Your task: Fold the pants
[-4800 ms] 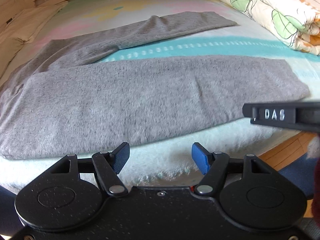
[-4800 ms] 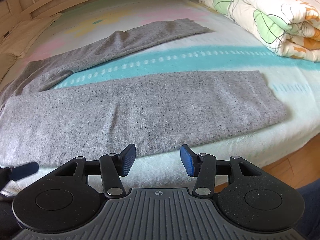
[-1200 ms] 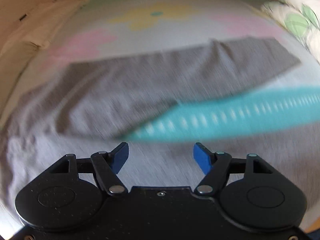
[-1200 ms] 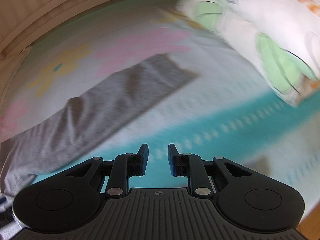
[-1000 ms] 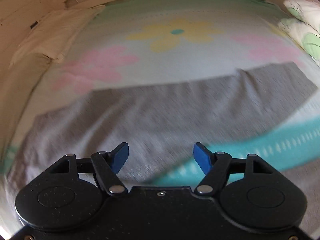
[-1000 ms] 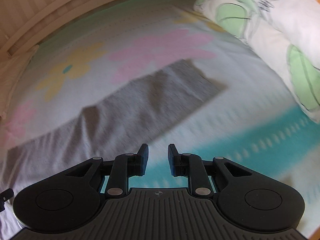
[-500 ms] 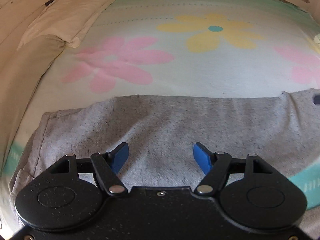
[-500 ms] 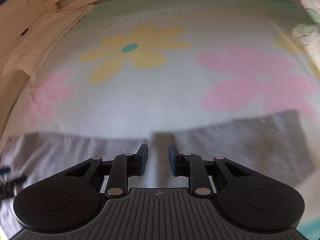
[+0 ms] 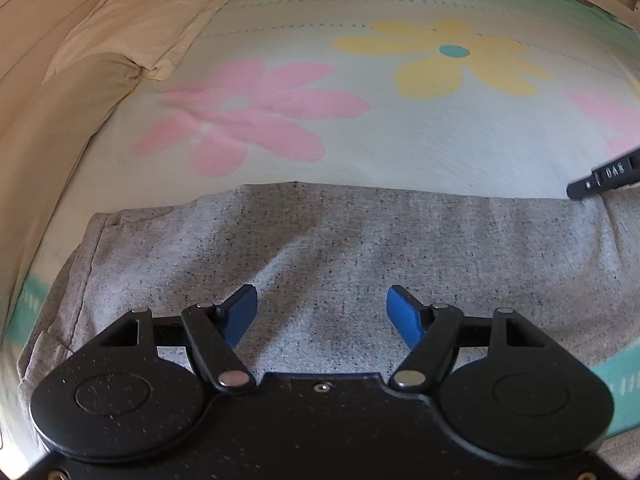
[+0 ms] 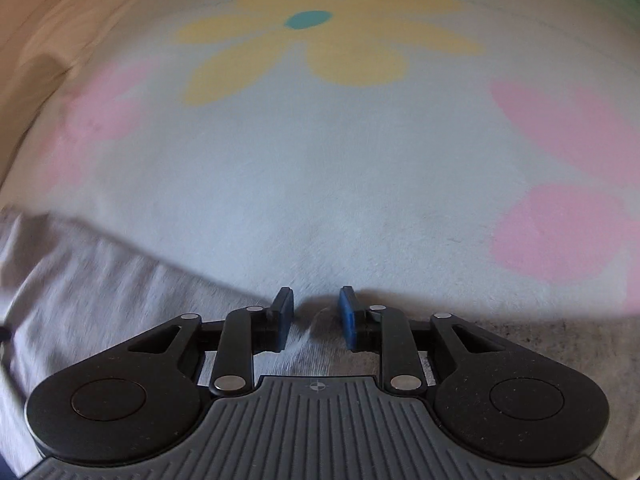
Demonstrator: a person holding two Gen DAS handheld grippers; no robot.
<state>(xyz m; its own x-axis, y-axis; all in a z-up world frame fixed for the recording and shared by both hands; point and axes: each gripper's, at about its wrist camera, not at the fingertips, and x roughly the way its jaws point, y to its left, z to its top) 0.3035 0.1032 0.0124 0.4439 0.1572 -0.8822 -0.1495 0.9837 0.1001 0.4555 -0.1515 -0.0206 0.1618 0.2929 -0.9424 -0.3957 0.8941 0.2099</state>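
Both views now over pants' [image 9: 340, 248] far edge; pillow [image 9: 132, 28] only in left.

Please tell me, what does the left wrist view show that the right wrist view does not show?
Only the left wrist view shows the cream pillow, the whole pink flower, and the open left tongs. Only the right wrist view shows the right tongs from behind, jaws opening, nothing clearly gripped. Both show the grey pants and the yellow flower.

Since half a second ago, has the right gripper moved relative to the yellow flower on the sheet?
Yes. The right gripper has come down and forward: the yellow flower looms larger, and the jaws, opening, now sit at the grey pants' far edge.
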